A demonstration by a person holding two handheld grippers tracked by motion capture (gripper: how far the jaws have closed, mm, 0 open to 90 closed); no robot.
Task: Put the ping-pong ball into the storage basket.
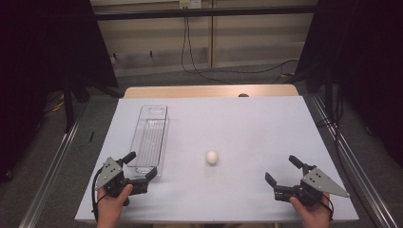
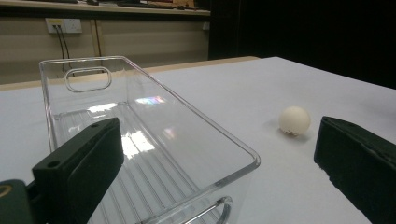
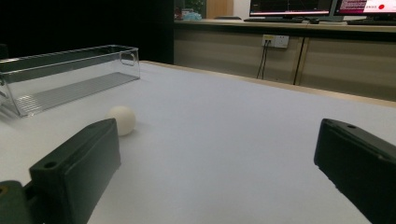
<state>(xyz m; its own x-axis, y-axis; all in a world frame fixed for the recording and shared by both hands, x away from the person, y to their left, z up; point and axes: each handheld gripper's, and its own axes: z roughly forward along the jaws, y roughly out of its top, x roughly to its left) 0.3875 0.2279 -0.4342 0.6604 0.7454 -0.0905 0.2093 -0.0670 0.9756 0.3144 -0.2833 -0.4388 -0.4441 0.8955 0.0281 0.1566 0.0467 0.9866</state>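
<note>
A small white ball [image 1: 212,157] lies on the white table [image 1: 247,123], a little in front of its middle; it also appears as the ball [image 2: 294,121] in the left gripper view and the ball [image 3: 122,120] in the right gripper view. A long clear plastic bin [image 1: 150,139] stands empty at the left. My left gripper [image 1: 140,165] rests open at the bin's near end, its jaws astride that end wall. At the front right my right gripper [image 1: 283,170] is open with nothing between its jaws, pointing toward the ball.
A wooden strip [image 1: 209,90] borders the table's far edge. Metal rails [image 1: 52,166] run along the floor on both sides, and cables hang on the back wall [image 1: 187,42]. Dark curtains close in the left and right.
</note>
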